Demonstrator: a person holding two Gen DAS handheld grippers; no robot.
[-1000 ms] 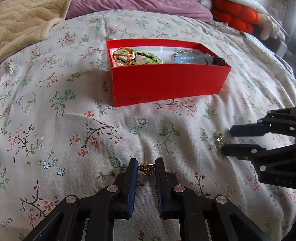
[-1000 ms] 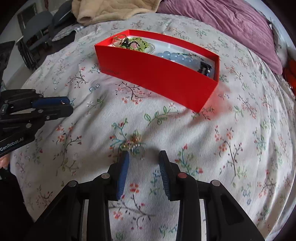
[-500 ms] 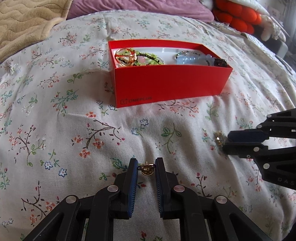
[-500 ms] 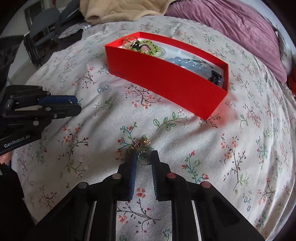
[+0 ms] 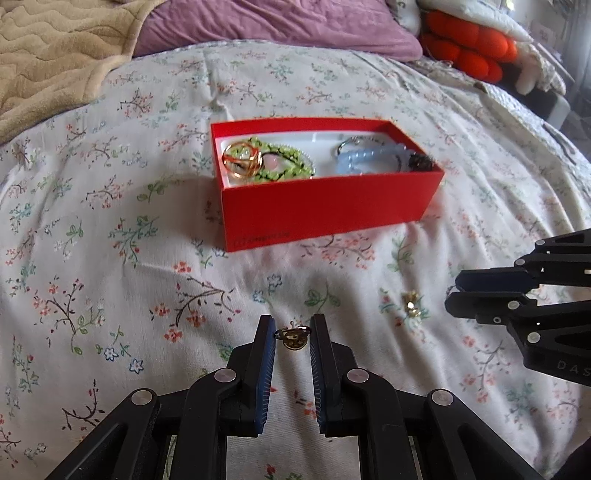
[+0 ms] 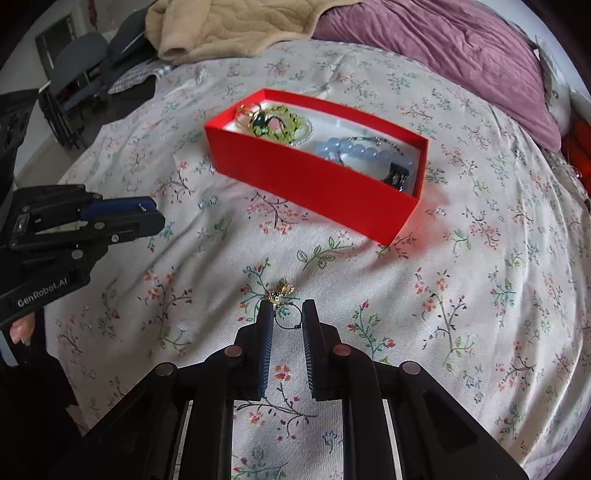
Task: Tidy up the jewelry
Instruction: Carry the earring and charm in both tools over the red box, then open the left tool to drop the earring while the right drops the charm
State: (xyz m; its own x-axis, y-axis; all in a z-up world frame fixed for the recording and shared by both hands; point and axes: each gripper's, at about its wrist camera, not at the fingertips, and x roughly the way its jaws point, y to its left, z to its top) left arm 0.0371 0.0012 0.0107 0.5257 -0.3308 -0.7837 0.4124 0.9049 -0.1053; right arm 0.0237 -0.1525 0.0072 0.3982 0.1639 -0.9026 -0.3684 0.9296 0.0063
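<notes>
A red box (image 5: 325,212) stands on the floral bedspread and holds gold hoops (image 5: 240,162), a green bead bracelet (image 5: 284,168) and a blue bead bracelet (image 5: 369,158); it also shows in the right wrist view (image 6: 314,181). My left gripper (image 5: 293,330) is shut on a small gold earring (image 5: 291,338), held above the bedspread. My right gripper (image 6: 287,314) is shut on the thin hoop of a second gold earring (image 6: 280,291), whose ornament sticks out past the fingertips. The left wrist view shows the ornament (image 5: 410,302) left of the right gripper (image 5: 452,291).
A beige blanket (image 5: 55,55) and a purple pillow (image 5: 280,22) lie at the far side of the bed. An orange and white plush (image 5: 469,48) sits at the far right. The bed's left edge drops to chairs (image 6: 81,66) on the floor.
My right gripper has closed from open onto the second earring's hoop. Both grippers have risen and drawn back a little from the box. The left gripper keeps its earring.
</notes>
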